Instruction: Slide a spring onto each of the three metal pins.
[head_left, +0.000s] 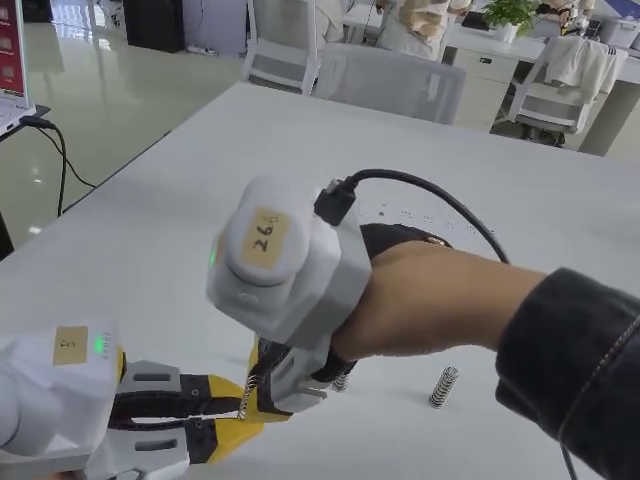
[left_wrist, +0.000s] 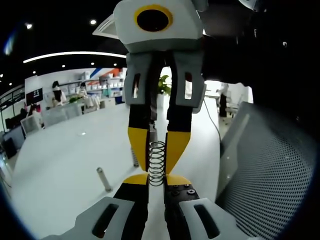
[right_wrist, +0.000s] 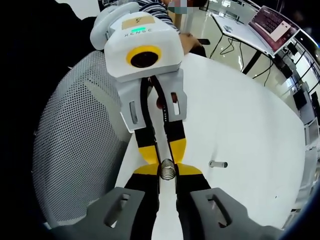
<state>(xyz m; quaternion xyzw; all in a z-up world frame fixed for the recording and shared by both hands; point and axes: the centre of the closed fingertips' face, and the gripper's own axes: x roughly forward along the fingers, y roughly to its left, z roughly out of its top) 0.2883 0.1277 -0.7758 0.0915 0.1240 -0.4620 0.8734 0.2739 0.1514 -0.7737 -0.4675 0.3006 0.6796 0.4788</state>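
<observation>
The right gripper (head_left: 258, 388) has a rounded white housing with a yellowish paper label (head_left: 264, 240) on top, handwritten "26", and a green light on its left side. A black cable (head_left: 420, 190) is plugged into its far end. The left gripper (head_left: 243, 408) is also white, with a smaller paper label and a green light. Both have grey slotted mounts and black fingers (left_wrist: 134, 202) tipped in yellow. Cross-head screws (left_wrist: 190, 192) sit in the left one's fingers. A dark grey-blue sleeve (head_left: 570, 370) with a stitched seam covers the right arm.
</observation>
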